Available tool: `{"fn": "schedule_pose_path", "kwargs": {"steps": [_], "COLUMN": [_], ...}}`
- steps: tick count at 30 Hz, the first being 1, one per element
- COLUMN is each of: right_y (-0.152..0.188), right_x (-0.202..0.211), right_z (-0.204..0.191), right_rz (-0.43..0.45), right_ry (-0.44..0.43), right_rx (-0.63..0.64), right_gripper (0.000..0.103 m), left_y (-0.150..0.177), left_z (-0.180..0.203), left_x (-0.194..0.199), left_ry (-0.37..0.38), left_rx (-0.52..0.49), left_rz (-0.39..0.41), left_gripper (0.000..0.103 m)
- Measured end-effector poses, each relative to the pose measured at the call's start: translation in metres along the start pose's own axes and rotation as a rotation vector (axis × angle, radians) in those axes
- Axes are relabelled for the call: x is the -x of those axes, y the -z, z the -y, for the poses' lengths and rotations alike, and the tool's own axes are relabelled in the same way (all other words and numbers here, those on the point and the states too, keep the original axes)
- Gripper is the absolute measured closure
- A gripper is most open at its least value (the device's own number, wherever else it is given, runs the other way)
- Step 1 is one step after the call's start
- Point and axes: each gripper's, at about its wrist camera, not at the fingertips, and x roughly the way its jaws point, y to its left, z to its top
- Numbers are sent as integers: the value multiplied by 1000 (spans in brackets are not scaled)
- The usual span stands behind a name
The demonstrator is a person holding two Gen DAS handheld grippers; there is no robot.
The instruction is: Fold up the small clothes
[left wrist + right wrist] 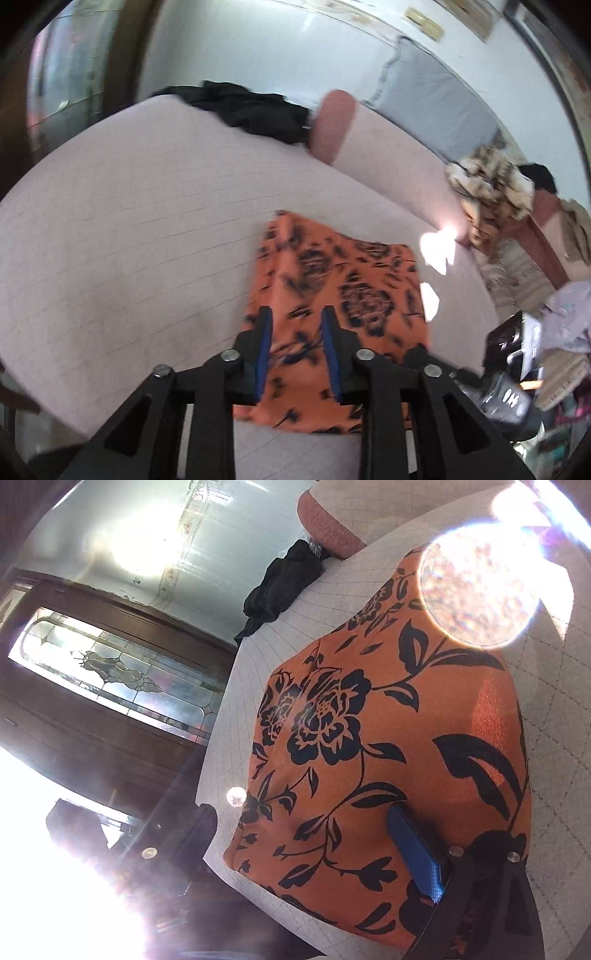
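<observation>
An orange garment with a dark floral print point(332, 295) lies folded on the pale quilted bed point(129, 240). My left gripper point(295, 314) hovers over its near edge, jaws apart with nothing between the blue pads. In the right wrist view the same garment point(369, 746) fills the middle. One blue-padded finger point(413, 853) of my right gripper rests on the cloth near its right edge. The other finger is lost in sun glare at the lower left.
A black garment point(251, 107) lies at the bed's far edge beside a pink cushion point(332, 125). A grey pillow point(436, 110) and a beige crumpled cloth point(491, 184) sit to the right. A wooden door with leaded glass point(110, 675) stands beyond the bed.
</observation>
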Motion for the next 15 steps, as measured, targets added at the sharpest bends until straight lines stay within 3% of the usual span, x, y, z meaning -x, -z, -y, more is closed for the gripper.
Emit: {"fn": "schedule_pose_path", "kwargs": {"steps": [3,5,6,7,8,10,12,15], "right_y": [2,3,3,3,3,3,3,4], "right_x": [1,4,6,7,8,10,9,9], "right_z": [2,7,8,10,11,11,13,13], "right_rz": [5,5,3,-2,-10,-22,-24,-24], "right_ry": [-23,-50,-60,-69,-82,-90,-90,-88], "right_rx": [-13,-31,-36,-39,-39,-33,-34,-33], "right_gripper": [8,8,8,8,8,8,8,8], "left_y": [-12,-15,-18,-21,-24,-30,-35,-48], "left_z": [13,1,-12,-26,-41,-47,-36,-16], "left_x": [-46,-86,-105,-116,-118,-113,-102,-90], "left_ry": [-5,-110,-184,-188,-152,-127,-155,-136], "left_rx": [-85,-100,-88,-41,34,70,21,-51], "left_rz": [-83,-165,-195,-217,-227,-225,-183,-111], "left_gripper": [74,74,66,51,48,48,50,50]}}
